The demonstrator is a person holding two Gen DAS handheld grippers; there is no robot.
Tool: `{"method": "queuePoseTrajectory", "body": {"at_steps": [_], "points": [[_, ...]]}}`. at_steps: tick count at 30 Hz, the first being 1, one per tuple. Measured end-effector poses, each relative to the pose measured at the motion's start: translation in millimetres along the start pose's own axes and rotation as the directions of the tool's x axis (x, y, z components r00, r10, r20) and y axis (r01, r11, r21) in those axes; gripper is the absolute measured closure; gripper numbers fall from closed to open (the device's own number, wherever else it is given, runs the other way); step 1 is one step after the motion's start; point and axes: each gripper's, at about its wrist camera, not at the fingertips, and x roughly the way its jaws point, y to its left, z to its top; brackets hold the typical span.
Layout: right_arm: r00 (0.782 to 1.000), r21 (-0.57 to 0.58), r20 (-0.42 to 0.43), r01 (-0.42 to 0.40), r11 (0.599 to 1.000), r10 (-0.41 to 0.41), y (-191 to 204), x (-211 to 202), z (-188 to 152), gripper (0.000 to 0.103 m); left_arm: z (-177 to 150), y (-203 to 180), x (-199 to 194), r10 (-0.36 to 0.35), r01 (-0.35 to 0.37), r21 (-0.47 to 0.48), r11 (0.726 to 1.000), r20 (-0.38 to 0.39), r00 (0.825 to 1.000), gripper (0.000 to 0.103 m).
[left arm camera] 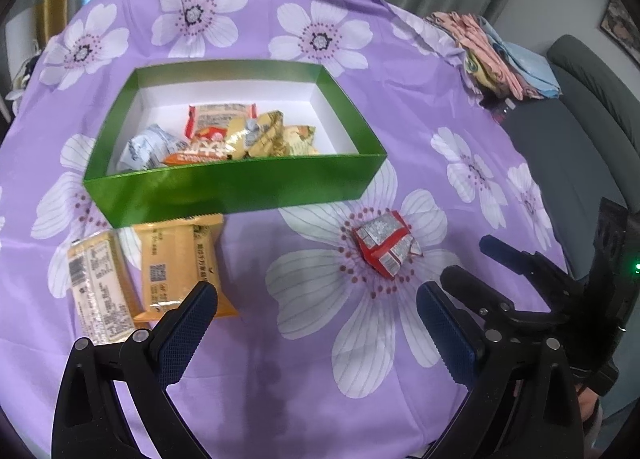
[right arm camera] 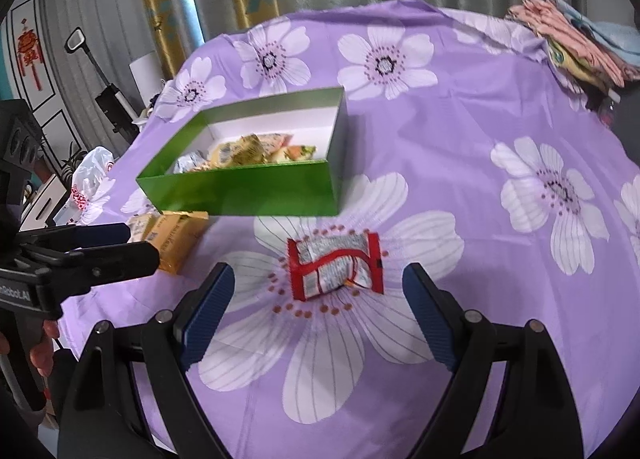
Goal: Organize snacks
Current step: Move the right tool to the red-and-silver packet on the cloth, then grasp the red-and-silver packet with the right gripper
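Observation:
A green box (left arm camera: 224,187) (right arm camera: 240,191) with a white inside stands on the purple flowered cloth and holds several snack packets (left arm camera: 224,139). A red and silver packet (left arm camera: 384,245) (right arm camera: 336,265) lies on a white flower in front of the box. Two yellow packets (left arm camera: 182,263) (left arm camera: 96,287) (right arm camera: 176,235) lie at the box's near left corner. My left gripper (left arm camera: 316,295) is open, its left finger over the larger yellow packet. My right gripper (right arm camera: 318,279) is open just short of the red packet, not touching it; it also shows at the right of the left wrist view (left arm camera: 476,259).
Folded pink and blue cloths (left arm camera: 500,55) (right arm camera: 576,43) lie at the table's far right edge. A grey chair (left arm camera: 580,107) stands to the right. Curtains hang behind the table. A white plastic bag (right arm camera: 90,175) and a stand sit off the left edge.

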Motion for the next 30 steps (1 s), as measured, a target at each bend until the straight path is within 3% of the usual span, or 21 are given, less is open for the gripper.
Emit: {"method": "queuePoseTrajectory", "body": {"at_steps": [18, 25, 30], "points": [[0.993, 0.087, -0.112, -0.028, 0.996, 0.038, -36.3, 49.0, -18.2, 0.016, 14.4, -16.8, 61.3, -0.138, 0.133, -0.049, 0.990, -0.117, 0.983, 0.004], [0.991, 0.081, -0.100, -0.075, 0.994, 0.083, -38.6, 60.8, -12.0, 0.015, 24.5, -18.1, 88.7, -0.256, 0.236, -0.128, 0.963, -0.163, 0.953, 0.004], [0.987, 0.074, -0.096, -0.124, 0.989, 0.131, -39.3, 72.0, -5.2, 0.015, 26.5, -14.0, 99.5, -0.285, 0.256, -0.168, 0.952, -0.181, 0.941, 0.008]]}}
